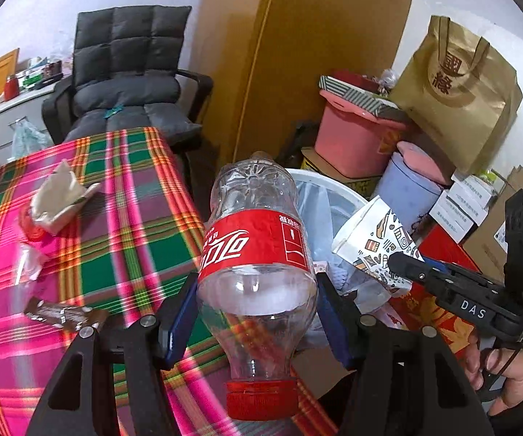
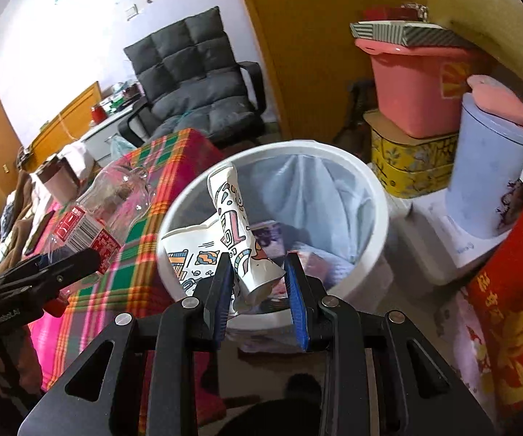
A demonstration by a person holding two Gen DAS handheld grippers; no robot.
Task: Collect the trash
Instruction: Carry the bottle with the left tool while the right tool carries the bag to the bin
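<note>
Over the white bin [image 2: 377, 196] beside the plaid worktop [image 1: 116, 189], the right hand-held gripper [image 2: 259, 283] pinches a crumpled, printed paper cup [image 2: 241, 232] between its blue pads. The left hand-held gripper [image 1: 256, 301] clamps a clear, ribbed plastic cola bottle [image 1: 258, 247], red cap nearest the camera, at the worktop's edge. A wadded tissue [image 1: 60, 196] lies on the cloth.
</note>
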